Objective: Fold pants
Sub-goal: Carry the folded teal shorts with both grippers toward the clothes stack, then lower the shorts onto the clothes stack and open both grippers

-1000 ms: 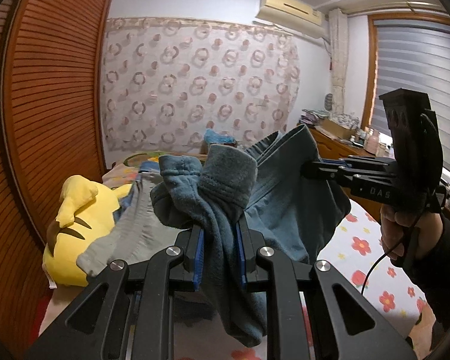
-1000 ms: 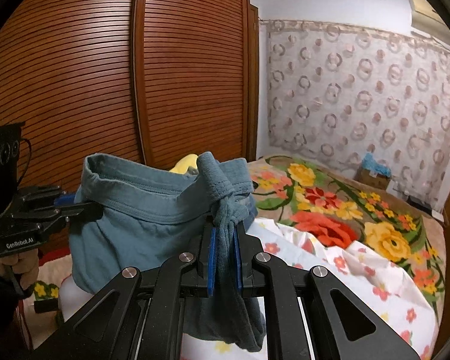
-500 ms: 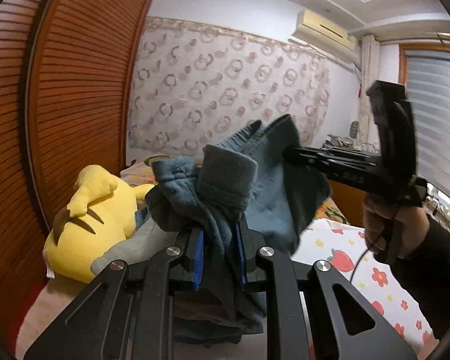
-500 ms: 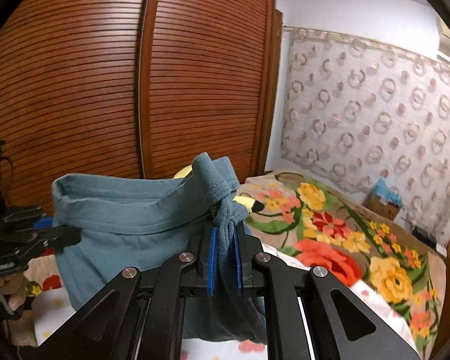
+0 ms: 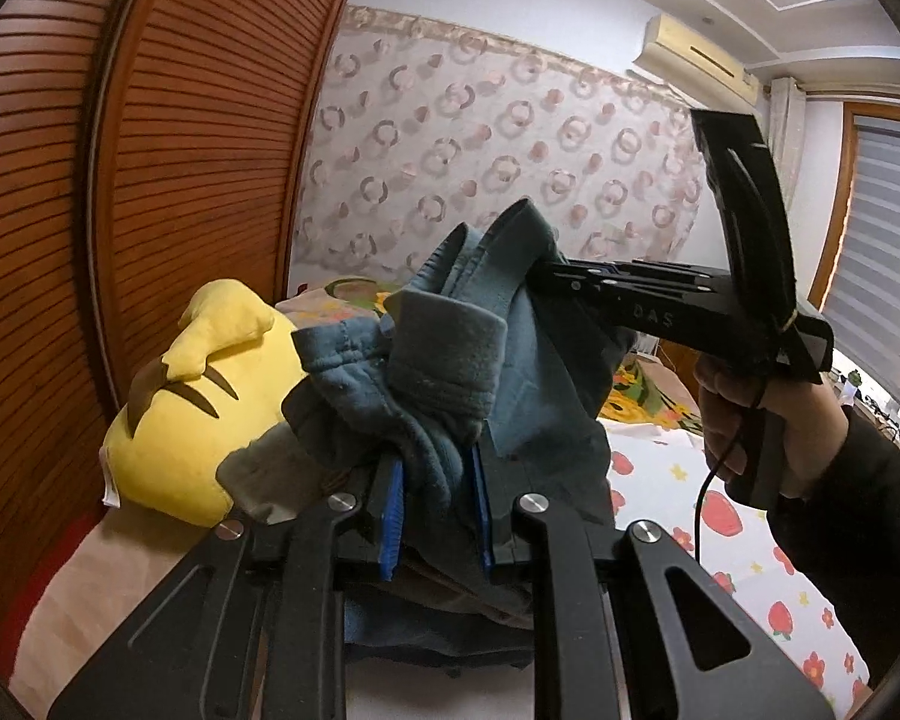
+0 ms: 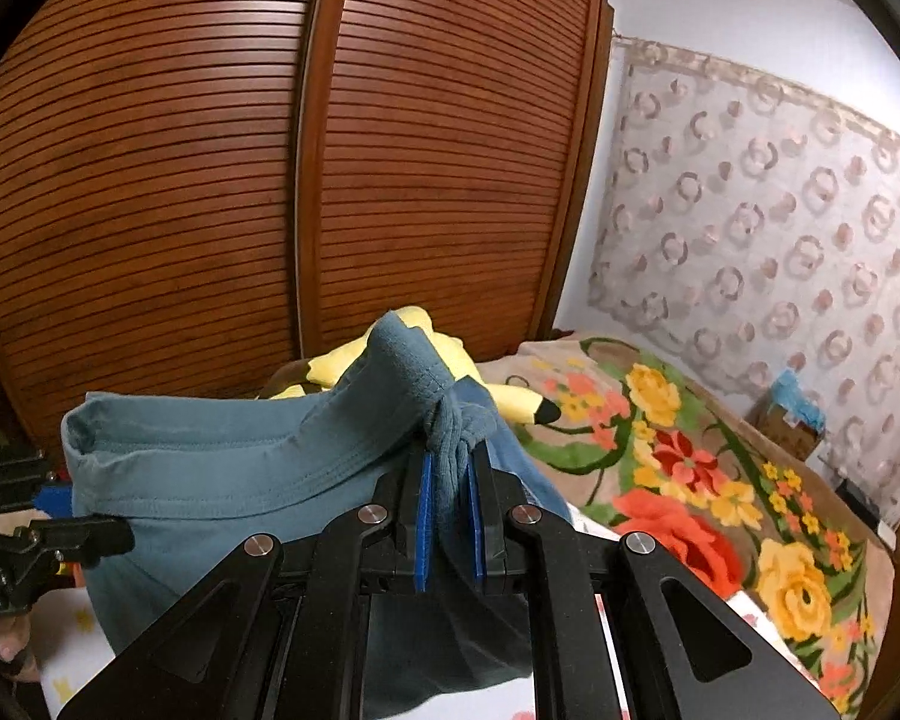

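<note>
Blue-grey fleece pants (image 5: 444, 360) hang bunched between both grippers above the bed. My left gripper (image 5: 435, 510) is shut on a thick wad of the cloth, its blue pads pressing both sides. In the left wrist view my right gripper (image 5: 546, 282) comes in from the right, clamped on the waistband edge, with a hand (image 5: 732, 414) on its handle. In the right wrist view my right gripper (image 6: 450, 504) is shut on a gathered corner of the pants (image 6: 210, 468), and the waistband stretches left to the left gripper (image 6: 99, 537).
A yellow plush toy (image 5: 186, 414) and a grey garment (image 5: 258, 468) lie on the bed by the slatted wooden wardrobe (image 6: 210, 150). A floral blanket (image 6: 690, 480) and strawberry-print sheet (image 5: 720, 522) cover the bed. A patterned curtain (image 5: 510, 168) hangs behind.
Both grippers have swung left toward the wardrobe and come closer together, carrying the pants. The cloth between them is more bunched, and the plush toy looms nearer.
</note>
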Demonstrator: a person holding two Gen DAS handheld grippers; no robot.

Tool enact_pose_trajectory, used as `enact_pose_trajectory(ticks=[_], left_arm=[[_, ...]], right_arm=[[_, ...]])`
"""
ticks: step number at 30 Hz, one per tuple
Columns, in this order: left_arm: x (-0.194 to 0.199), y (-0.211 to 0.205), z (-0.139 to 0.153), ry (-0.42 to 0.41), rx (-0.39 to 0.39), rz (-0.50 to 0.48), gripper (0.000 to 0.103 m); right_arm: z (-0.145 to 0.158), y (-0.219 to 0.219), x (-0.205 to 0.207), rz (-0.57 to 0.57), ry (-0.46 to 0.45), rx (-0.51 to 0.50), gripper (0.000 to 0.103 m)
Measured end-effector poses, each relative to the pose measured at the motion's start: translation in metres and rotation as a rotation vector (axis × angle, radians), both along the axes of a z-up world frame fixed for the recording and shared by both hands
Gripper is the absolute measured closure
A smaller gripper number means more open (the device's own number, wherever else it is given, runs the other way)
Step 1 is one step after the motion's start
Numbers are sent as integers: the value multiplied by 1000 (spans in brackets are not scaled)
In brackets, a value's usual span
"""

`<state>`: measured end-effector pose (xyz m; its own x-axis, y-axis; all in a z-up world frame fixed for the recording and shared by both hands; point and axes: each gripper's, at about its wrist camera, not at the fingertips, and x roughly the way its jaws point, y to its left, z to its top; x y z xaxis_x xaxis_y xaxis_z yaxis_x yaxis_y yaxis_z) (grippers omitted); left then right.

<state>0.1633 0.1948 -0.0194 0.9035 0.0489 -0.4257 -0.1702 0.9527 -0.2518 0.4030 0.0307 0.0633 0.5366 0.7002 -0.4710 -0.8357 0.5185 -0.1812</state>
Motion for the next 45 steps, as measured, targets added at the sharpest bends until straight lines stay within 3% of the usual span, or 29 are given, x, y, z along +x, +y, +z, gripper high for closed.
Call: enact_pose_trajectory(ticks=[11,14,23,27,33,35,40,45], left_arm=[[-1,2,-8,13,-7,19,79],[-3,1,-7,11,5,22,78],[-13,-1,-4,-11,23,34,78],[-17,-3,6,-27,42,33,78],[-11,-10,18,-33,79,11,67],[-2,-13,20,-25,97,-13,54],[21,-4,7,56,138,30,53],[20,17,-10,124,133,93,53]], right_arm=[[0,12,-3,-25,7,-27,93],[2,12,0,-42,23,-18,81],[6,-18,-7,-60,40,31,79],[-5,-27,-3,-58,91,15,79],[-19,-25,16,-84,163,-8,79],[-21,-22,24,-108,179,-20,79],[-22,-16,46,-190,220,-16,79],[-12,-18,42,-205,222,14,79]])
